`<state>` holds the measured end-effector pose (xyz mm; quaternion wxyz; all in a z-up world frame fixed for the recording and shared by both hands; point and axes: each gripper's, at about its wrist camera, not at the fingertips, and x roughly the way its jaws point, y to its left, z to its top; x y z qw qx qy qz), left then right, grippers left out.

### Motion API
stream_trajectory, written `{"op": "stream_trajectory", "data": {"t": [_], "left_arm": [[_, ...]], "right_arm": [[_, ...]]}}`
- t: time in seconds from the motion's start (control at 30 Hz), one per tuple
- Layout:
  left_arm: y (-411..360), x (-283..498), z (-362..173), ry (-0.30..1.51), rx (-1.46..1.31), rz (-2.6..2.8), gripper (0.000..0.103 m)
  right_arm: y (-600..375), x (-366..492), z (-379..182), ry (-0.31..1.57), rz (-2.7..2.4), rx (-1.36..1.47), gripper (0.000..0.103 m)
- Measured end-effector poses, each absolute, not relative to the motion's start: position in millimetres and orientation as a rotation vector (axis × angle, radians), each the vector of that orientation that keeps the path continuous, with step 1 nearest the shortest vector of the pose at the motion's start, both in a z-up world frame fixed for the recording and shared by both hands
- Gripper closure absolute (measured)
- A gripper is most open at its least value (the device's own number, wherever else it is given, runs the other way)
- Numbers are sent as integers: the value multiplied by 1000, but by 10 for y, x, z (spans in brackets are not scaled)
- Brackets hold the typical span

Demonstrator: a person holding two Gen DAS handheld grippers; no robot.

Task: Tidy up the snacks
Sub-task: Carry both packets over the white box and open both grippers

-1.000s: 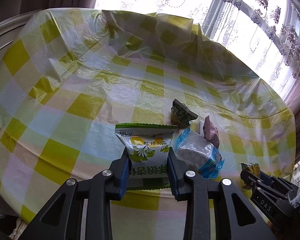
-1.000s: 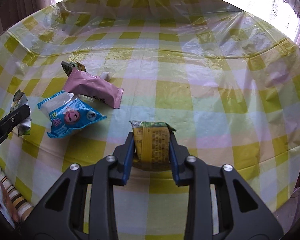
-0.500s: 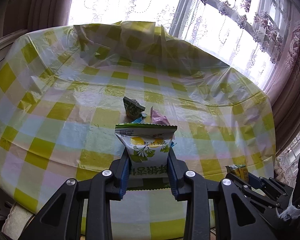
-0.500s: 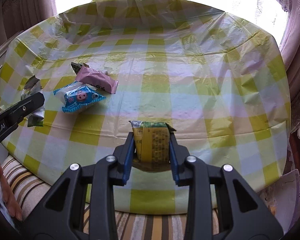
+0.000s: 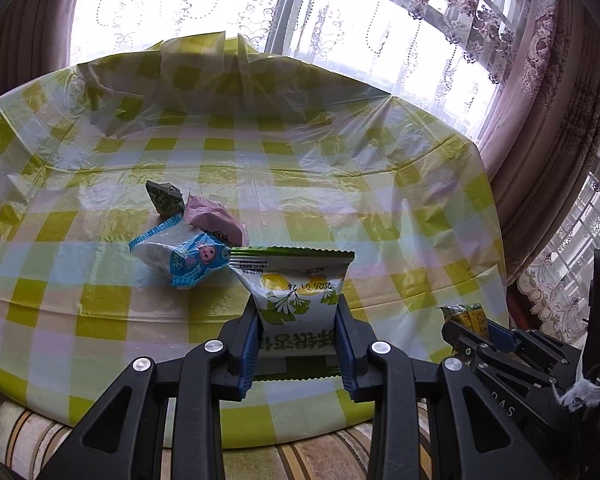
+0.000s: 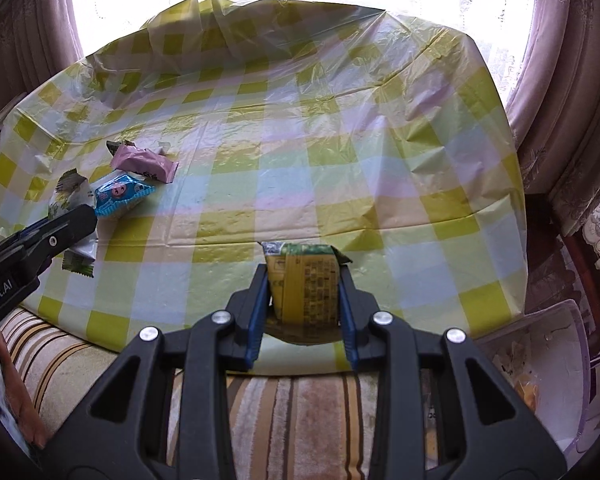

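Yellow-checked plastic sheeting covers the tabletop [image 6: 340, 128], its far edge bunched up against the window and its near edge hanging just above a striped cushion [image 6: 284, 408]. Most of the sheet's middle and right side lies bare in the right wrist view; the loose snacks sit together toward the left. At the right, off the tabletop's edge, the corner of a clear plastic bin [image 6: 540, 364] shows; what is in it is too blurred to name.

Three packets lie on the sheet in a small cluster: a blue packet [image 5: 184, 258] with a pink pig face nearest, a pink packet [image 5: 214, 220] touching it just behind, and a dark green packet [image 5: 165, 197] beyond that, beside the pink one's far end.

Both tongs hang over the near edge of the tabletop, above the cushion. The left tongs [image 5: 296, 340] are clamped on a white-and-green packet [image 5: 296, 292] with lemons printed on it, held upright, its serrated top edge clear above the blue pads. The right tongs [image 6: 302, 312] are clamped on a yellow packet [image 6: 304, 280] with small print on its face, also upright between the pads. In the left wrist view the right tongs and their yellow packet appear at lower right, well apart from the cluster.
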<state>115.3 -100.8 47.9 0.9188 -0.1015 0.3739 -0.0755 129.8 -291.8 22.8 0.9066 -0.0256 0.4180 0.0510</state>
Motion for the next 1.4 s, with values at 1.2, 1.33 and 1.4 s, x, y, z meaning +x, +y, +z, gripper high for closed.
{"op": "stream_trajectory", "data": {"t": [1.2,1.33,1.4], "left_arm": [[-3087,1005,372,988,-56,-799,68],[-3220,973,343,1020,-58,-867,60],[-3236,964,313,1038,-61,-876,47]], "right_arm": [[-5241,780,324,862,-341,86,67],[-5250,788,343,857,-342,86,67],[-5241,791,342,858,-340,84,64]]}}
